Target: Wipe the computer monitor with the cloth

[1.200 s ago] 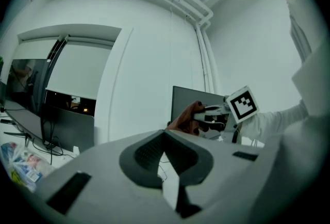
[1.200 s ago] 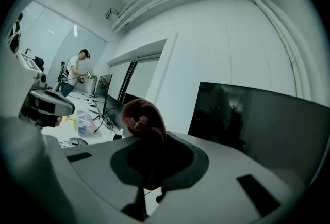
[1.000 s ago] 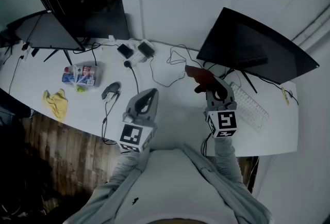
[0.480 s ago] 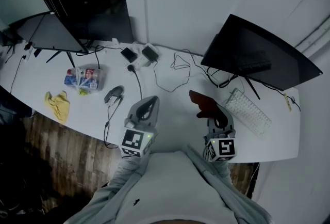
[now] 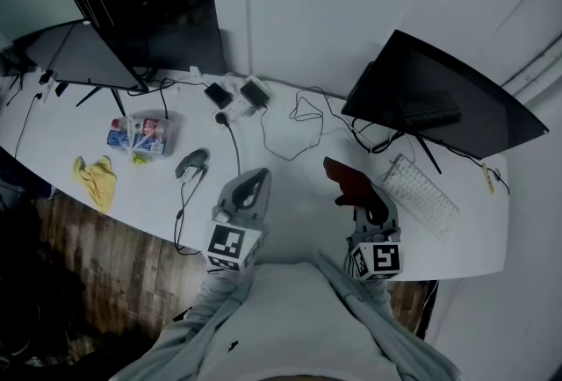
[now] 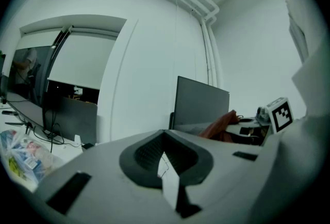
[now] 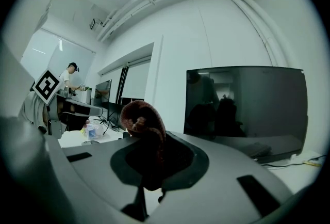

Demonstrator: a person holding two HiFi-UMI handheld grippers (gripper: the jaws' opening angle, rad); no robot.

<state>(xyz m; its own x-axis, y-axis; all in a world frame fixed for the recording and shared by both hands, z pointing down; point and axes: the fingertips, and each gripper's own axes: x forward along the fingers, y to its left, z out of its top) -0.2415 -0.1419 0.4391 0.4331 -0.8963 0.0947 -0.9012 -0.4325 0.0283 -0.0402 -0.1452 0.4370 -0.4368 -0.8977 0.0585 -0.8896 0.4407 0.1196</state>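
Soft, floppy cloth (image 5: 341, 175) pinched in right gripper (image 5: 358, 195) jaws over the surface (image 5: 299, 186), short of the monitor (image 5: 439, 98). Looks light and unlikely to slip, probably best held by a bunched fold. Left gripper (image 5: 253, 182) jaws pressed together, empty.

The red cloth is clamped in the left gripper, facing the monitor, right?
No: the red cloth is clamped in the right gripper, not the left gripper, as the right gripper view shows. It does face the monitor.

1. Crumpled dark red cloth (image 5: 342, 178): plain, no pattern.
2. Flat black monitor (image 5: 439, 98), far right: glossy black.
3. Grey left gripper (image 5: 253, 182) and grey right gripper (image 5: 360, 193): cubes with black-and-white square markers.
4. Crumpled yellow rag (image 5: 97, 179), left, on long white desk (image 5: 299, 188).
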